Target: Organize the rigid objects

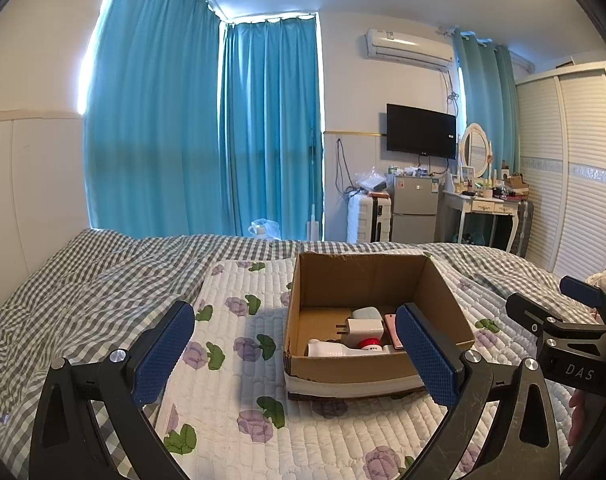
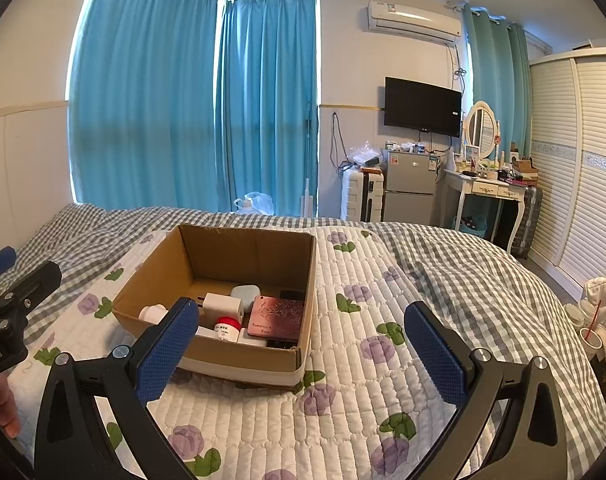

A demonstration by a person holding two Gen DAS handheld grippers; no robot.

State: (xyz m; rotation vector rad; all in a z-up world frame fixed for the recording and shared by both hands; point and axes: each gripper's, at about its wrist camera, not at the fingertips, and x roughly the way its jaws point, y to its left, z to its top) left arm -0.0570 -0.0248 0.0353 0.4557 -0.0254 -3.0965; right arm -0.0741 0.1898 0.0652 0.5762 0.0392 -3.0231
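Box [image 2: 239,256] sits near the middle of my flowery mat [image 2: 363,392], with a plug [image 2: 222,306] and pink case [image 2: 278,317] inside. My left gripper [image 1: 299,356] and right gripper [image 2: 303,354] are both spread wide, holding nothing.

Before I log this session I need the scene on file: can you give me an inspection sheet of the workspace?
Surface: floral quilted mat over a checked bedspread on a bed.
Job's things: open cardboard box holding a white plug adapter, red-capped jar, pink metal card, pale green case, white bottle.
Clutter: nothing seen on the mat outside the box.
Grippers: left gripper and right gripper both open, empty, short of the box.
Cables: cords hang on the far wall.
Surroundings: blue curtains, TV, fridge, wardrobe.
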